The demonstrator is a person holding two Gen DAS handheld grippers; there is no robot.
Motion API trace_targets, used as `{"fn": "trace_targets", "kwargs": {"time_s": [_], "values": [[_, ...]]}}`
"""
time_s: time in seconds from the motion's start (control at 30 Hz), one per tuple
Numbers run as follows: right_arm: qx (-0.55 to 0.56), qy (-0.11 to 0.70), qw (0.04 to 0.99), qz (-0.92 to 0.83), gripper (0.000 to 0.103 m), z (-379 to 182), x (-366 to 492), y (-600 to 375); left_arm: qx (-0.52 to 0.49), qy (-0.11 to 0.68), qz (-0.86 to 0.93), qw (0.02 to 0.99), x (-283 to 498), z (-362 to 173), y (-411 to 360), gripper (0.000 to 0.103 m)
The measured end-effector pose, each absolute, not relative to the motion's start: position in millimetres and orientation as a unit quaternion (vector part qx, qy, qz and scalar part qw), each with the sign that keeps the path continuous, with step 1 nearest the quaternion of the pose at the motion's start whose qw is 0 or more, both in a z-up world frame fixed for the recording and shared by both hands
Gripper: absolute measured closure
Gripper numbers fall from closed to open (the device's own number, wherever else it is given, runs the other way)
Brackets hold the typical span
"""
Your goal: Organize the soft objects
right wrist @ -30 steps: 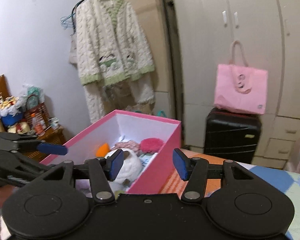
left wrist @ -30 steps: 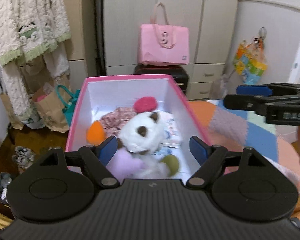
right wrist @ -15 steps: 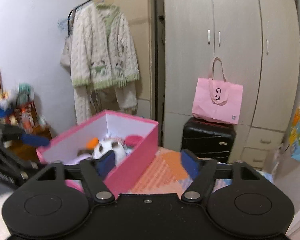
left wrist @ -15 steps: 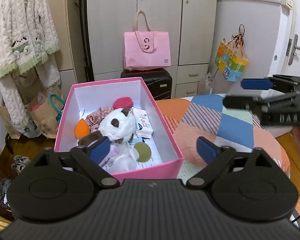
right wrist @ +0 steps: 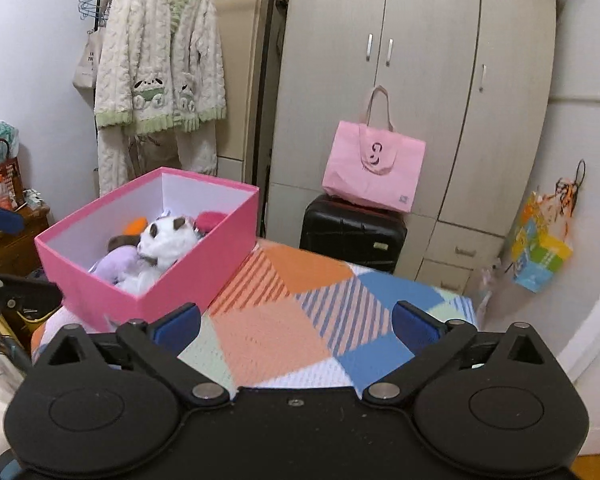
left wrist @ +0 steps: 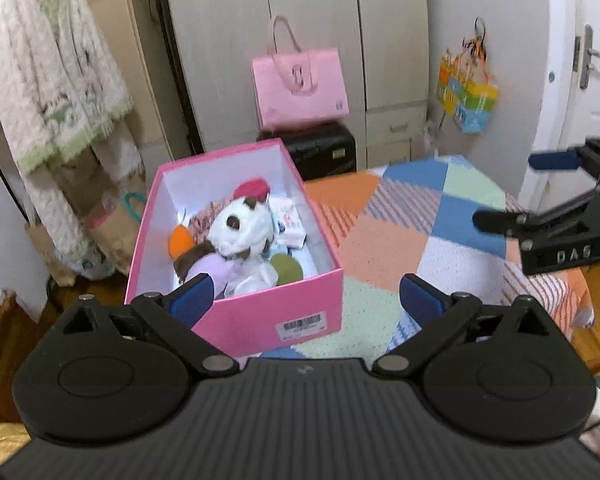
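Note:
A pink box (left wrist: 236, 320) stands on a patchwork blanket (left wrist: 400, 240). Inside lie a white plush animal (left wrist: 242, 226), a purple soft piece (left wrist: 212, 270), an orange one (left wrist: 181, 240), a red pompom (left wrist: 252, 189) and an olive round one (left wrist: 286, 268). My left gripper (left wrist: 306, 294) hangs in front of the box's near wall, its jaws opening, nothing between them. My right gripper (right wrist: 296, 322) is over the blanket (right wrist: 300, 320), to the right of the box (right wrist: 204, 248), jaws opening and empty. The plush (right wrist: 166, 240) shows there too.
A pink tote bag (right wrist: 374, 168) sits on a black suitcase (right wrist: 352, 232) before a beige wardrobe (right wrist: 420, 60). A fluffy robe (right wrist: 160, 76) hangs at the left. A colourful bag (left wrist: 466, 96) hangs by the door. Paper bags (left wrist: 112, 224) stand on the floor beside the box.
Both grippers have drawn back from the box and their jaws have spread wider. The white plush, earlier between my left fingers, now lies in the box ahead of them.

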State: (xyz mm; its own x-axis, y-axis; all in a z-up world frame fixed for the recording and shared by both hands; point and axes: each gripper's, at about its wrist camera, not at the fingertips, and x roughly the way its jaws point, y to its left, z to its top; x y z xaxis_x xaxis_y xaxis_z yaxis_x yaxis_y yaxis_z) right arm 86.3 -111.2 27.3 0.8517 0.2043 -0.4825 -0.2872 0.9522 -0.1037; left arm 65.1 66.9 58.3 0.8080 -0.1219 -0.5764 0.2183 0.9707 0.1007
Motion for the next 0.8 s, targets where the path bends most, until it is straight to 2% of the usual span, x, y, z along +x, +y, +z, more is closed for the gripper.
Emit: {"fn": "trace_targets", "kwargs": {"time_s": [0.4, 0.8], "values": [[-0.015, 0.232, 0.968, 0.088, 0.0, 8, 60, -132, 0.06, 0.261, -0.066, 0.961, 46, 34, 38, 0.002], [-0.018, 0.222, 0.974, 0.051, 0.0, 3, 39, -137, 0.016, 0.26, -0.074, 0.963, 39, 15, 30, 0.002]]}}
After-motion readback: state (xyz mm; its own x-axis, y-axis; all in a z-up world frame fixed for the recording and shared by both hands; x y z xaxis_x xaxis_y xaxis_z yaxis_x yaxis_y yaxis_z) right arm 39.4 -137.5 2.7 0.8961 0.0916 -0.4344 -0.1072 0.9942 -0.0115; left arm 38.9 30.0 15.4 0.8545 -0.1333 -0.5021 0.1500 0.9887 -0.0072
